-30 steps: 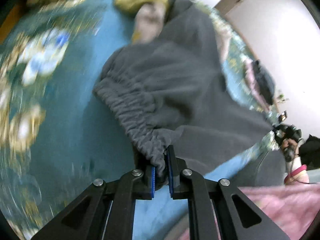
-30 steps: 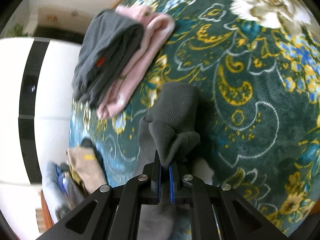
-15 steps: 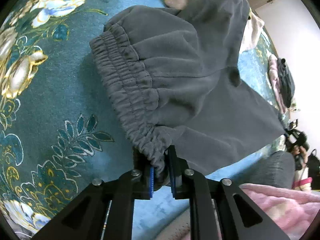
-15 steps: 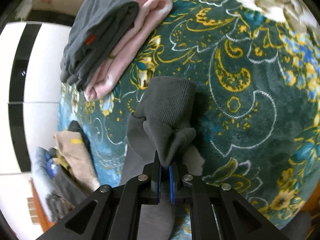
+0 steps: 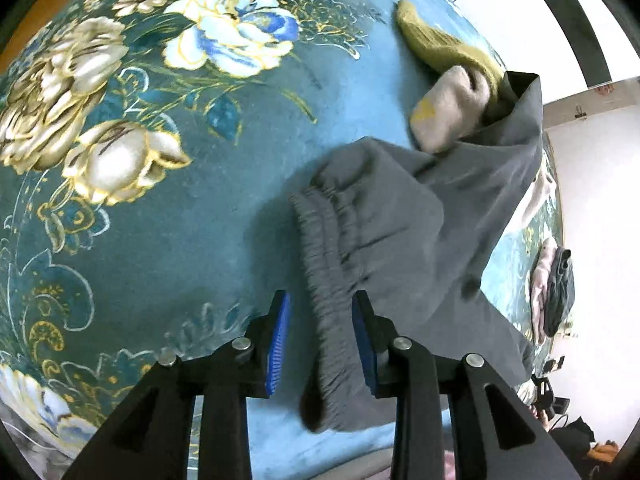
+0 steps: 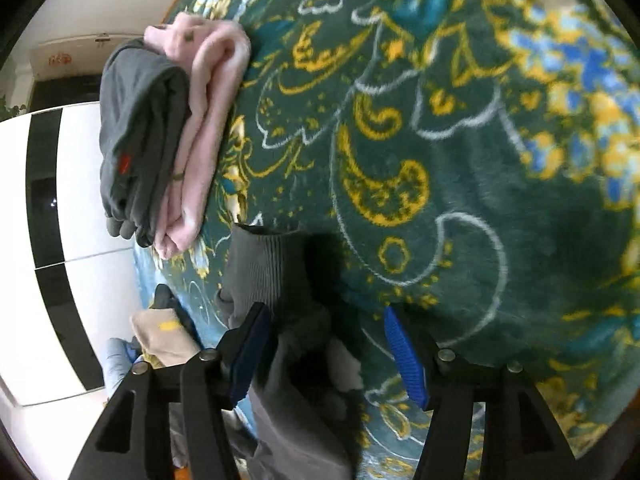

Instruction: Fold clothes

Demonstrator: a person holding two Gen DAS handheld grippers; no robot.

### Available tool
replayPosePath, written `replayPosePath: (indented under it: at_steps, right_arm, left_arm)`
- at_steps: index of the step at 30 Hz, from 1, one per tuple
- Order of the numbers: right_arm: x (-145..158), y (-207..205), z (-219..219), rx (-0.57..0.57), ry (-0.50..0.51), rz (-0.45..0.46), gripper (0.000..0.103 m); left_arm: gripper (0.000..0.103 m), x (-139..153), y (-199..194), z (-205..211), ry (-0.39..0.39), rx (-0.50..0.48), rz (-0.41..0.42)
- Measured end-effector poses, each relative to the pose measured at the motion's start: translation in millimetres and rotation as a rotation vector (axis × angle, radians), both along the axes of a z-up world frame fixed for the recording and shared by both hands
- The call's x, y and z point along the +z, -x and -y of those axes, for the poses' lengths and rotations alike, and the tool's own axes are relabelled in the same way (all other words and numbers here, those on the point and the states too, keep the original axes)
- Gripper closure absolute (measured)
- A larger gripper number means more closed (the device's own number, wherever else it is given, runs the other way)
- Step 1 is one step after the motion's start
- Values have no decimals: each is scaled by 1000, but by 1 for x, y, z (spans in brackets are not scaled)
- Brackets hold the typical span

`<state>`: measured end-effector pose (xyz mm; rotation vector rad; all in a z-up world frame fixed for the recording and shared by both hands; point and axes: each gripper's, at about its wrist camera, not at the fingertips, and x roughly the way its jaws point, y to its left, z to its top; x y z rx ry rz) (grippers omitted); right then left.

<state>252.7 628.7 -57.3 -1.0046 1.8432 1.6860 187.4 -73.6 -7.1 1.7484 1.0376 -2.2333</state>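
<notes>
Now | left hand-held gripper (image 5: 320, 340) apart over grey trousers (image 5: 400, 240) waistband | right hand-held gripper (image 6: 324, 348) apart over cuff (image 6: 264, 268)

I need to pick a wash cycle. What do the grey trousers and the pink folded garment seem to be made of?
The grey trousers look like matte cotton-type jersey or thin fleece: soft drape, gathered elastic waistband, ribbed knit cuff. The pink folded garment looks like plush fleece, with thick rounded folds and a fuzzy surface. Exact fibre cannot be told.
</notes>
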Motion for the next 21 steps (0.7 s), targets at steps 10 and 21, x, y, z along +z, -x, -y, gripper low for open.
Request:
replayPosePath:
  at_steps: [10,21]
  right_arm:
    - [-18,13,1,-136,106,-83,53]
    - [64,3,-8,-63,-267,-122,97]
  left_arm:
    - [70,-5,43,-26,-37,-3,-37]
    - [71,-4,51,-12,-9,51,-37]
